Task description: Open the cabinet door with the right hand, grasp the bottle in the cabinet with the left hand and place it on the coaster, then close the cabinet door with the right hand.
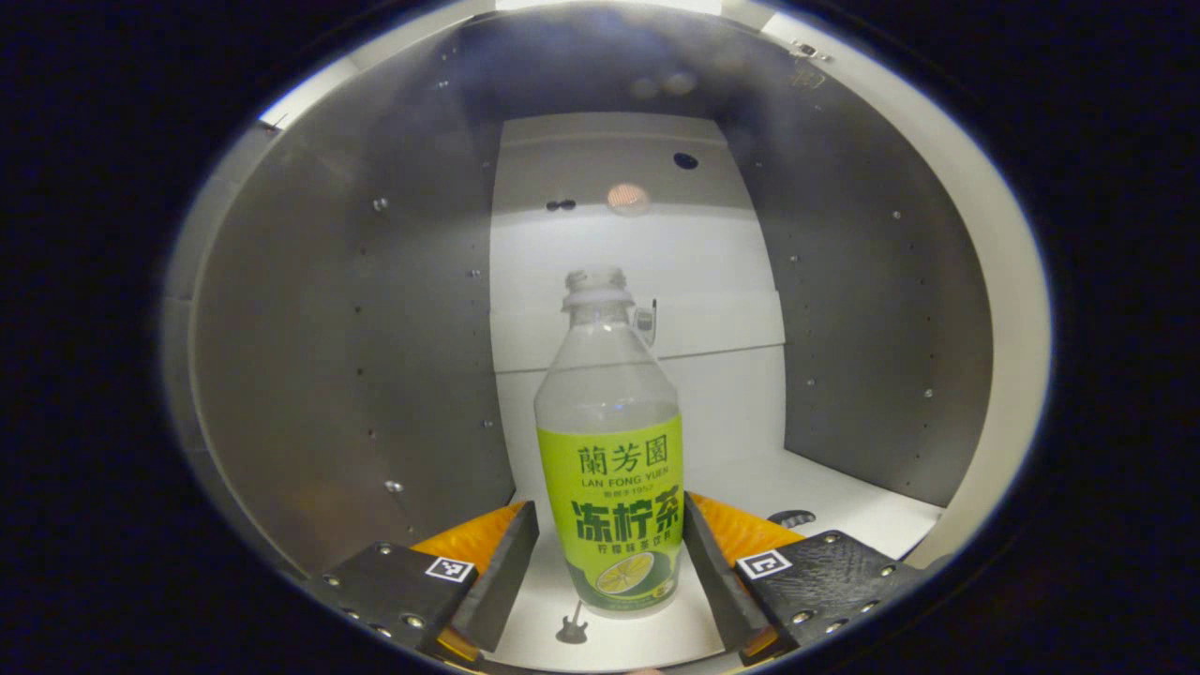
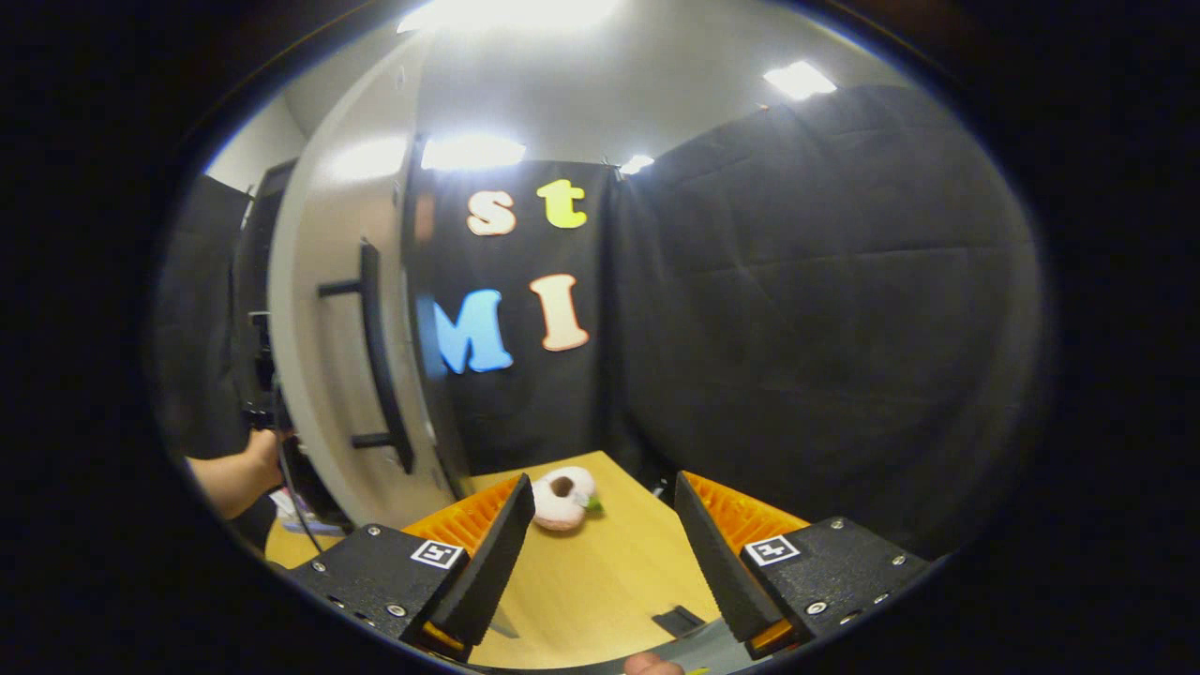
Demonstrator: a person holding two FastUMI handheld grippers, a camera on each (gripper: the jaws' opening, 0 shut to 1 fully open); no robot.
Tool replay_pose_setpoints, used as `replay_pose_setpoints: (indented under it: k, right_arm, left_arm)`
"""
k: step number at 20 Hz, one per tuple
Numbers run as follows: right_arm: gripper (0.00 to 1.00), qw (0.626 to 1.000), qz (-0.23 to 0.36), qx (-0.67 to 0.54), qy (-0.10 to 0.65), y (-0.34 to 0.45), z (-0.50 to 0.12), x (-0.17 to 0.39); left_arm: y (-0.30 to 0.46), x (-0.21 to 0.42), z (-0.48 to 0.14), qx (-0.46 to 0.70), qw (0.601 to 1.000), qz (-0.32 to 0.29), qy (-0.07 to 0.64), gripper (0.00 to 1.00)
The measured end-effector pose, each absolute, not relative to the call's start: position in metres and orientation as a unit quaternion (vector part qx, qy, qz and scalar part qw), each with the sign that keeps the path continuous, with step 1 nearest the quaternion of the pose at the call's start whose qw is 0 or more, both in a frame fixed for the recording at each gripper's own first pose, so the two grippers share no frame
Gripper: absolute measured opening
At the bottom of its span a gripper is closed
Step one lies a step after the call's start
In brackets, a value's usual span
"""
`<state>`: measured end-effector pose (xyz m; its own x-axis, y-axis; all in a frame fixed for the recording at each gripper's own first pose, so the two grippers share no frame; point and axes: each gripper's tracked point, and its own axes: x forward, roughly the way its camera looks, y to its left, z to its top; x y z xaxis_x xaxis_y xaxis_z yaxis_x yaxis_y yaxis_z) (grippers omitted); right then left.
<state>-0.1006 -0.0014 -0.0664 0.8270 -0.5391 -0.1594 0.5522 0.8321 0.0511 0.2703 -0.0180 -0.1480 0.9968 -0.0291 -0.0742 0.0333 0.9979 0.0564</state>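
Note:
A clear, uncapped bottle (image 1: 607,422) with a lime-green label stands upright on the white floor (image 1: 825,506) inside the cabinet, in the left gripper view. My left gripper (image 1: 609,511) is open, one finger on each side of the label's lower half with a thin gap to each. In the right gripper view the white cabinet door (image 2: 328,309) stands swung open at the left, its black bar handle (image 2: 377,356) facing me. My right gripper (image 2: 603,487) hangs open over the wooden table (image 2: 600,572), holding nothing, to the right of the door.
Grey side walls (image 1: 347,375) close in on both sides of the bottle. A hand (image 2: 239,478) reaches behind the open door. A pink and white plush thing (image 2: 561,499) lies on the table, and a small dark flat piece (image 2: 679,620) sits near the front edge.

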Motion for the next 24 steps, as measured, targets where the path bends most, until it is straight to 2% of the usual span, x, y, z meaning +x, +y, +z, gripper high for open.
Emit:
replay_pose_setpoints:
  k: [1,5,6,7,8,9,10,12,13,14,19,20,21,24]
  right_arm:
    - [0.94,0.949,-0.303,0.048,0.073,-0.009,-0.069,-0.104]
    - [0.94,0.945,-0.318,0.045,0.067,-0.020,-0.069,-0.102]
    - [0.94,0.942,-0.327,0.025,0.066,-0.025,-0.068,-0.104]
    - [0.95,0.941,-0.332,0.005,0.064,-0.032,-0.066,-0.105]
    - [0.91,0.944,-0.323,-0.011,0.065,-0.032,-0.065,-0.102]
    - [0.94,0.948,-0.309,-0.024,0.071,-0.028,-0.069,-0.099]
    - [0.92,0.952,-0.294,-0.034,0.074,-0.026,-0.071,-0.096]
    - [0.94,0.962,-0.261,-0.045,0.070,-0.023,-0.071,-0.085]
    - [0.93,0.965,-0.246,-0.047,0.073,-0.022,-0.075,-0.083]
    - [0.93,0.969,-0.232,-0.049,0.073,-0.020,-0.075,-0.081]
    - [0.95,0.982,-0.165,-0.065,0.071,-0.015,-0.077,-0.072]
    - [0.96,0.984,-0.153,-0.064,0.069,-0.013,-0.078,-0.071]
    - [0.95,0.986,-0.142,-0.061,0.069,-0.012,-0.080,-0.070]
    - [0.95,0.987,-0.135,-0.055,0.060,-0.014,-0.085,-0.067]
  left_arm:
    - [-0.017,0.273,-0.150,0.035,0.999,-0.015,0.038,0.90]
    - [-0.011,0.269,-0.146,0.039,0.999,0.003,0.033,0.69]
    - [-0.013,0.267,-0.142,0.029,0.999,-0.002,0.029,0.74]
    - [-0.012,0.262,-0.137,0.023,0.999,0.000,0.022,0.69]
    - [-0.009,0.257,-0.128,0.023,1.000,0.005,0.012,0.74]
    - [-0.007,0.248,-0.119,0.025,1.000,0.007,0.001,0.69]
    - [-0.008,0.239,-0.111,0.027,1.000,0.008,-0.009,0.69]
    - [-0.008,0.216,-0.096,0.032,0.999,0.011,-0.028,0.70]
    - [-0.008,0.204,-0.091,0.039,0.999,0.016,-0.035,0.65]
    - [-0.007,0.192,-0.084,0.045,0.998,0.021,-0.040,0.65]
    - [0.000,0.158,-0.076,0.036,0.997,0.053,-0.039,0.73]
    - [0.006,0.145,-0.075,0.034,0.996,0.064,-0.042,0.65]
    - [0.014,0.132,-0.074,0.032,0.995,0.084,-0.047,0.69]
    - [0.030,0.100,-0.076,0.027,0.990,0.124,-0.054,0.73]
